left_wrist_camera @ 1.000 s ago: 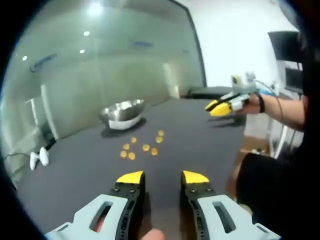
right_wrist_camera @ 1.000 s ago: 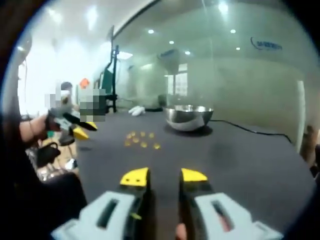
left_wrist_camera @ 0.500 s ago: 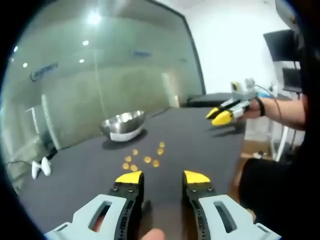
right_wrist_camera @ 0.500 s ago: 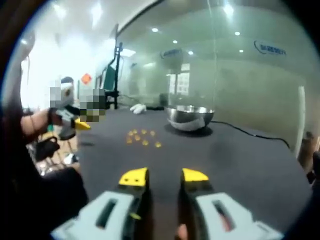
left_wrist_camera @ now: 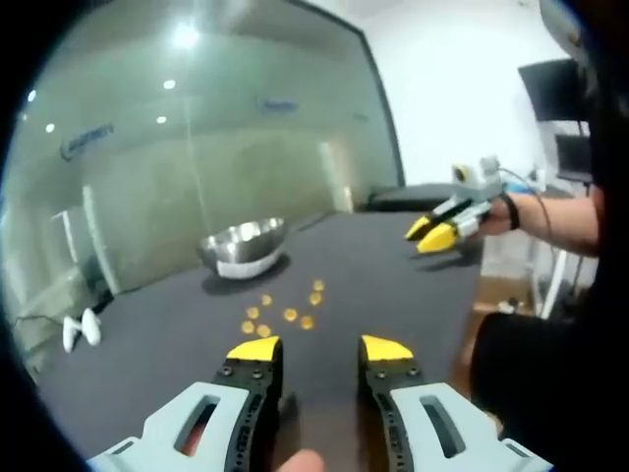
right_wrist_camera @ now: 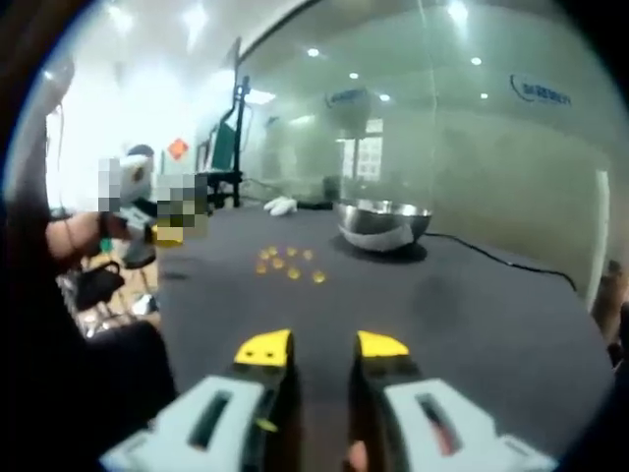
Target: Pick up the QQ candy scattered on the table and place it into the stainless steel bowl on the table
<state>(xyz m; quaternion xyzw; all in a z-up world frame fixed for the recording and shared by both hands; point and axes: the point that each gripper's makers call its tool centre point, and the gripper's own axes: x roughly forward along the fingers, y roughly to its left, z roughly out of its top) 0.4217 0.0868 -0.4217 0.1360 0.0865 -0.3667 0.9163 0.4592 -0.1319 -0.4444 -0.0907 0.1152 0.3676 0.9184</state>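
My left gripper [left_wrist_camera: 319,348] and right gripper [right_wrist_camera: 321,344] hover above the dark grey table [left_wrist_camera: 393,270], yellow-tipped jaws parted and empty. Small orange QQ candies [left_wrist_camera: 285,313] lie scattered on the table, near the shiny stainless steel bowl [left_wrist_camera: 242,233] beyond them.

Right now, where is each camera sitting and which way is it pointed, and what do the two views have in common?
Left gripper view: rides on the left gripper, looking across the dark table at the candies and stainless steel bowl; the right gripper and a forearm show at right.
Right gripper view: rides on the right gripper, facing the same candies and bowl; the left gripper and a hand show at left.
Shared: table, candies, bowl, glass wall.
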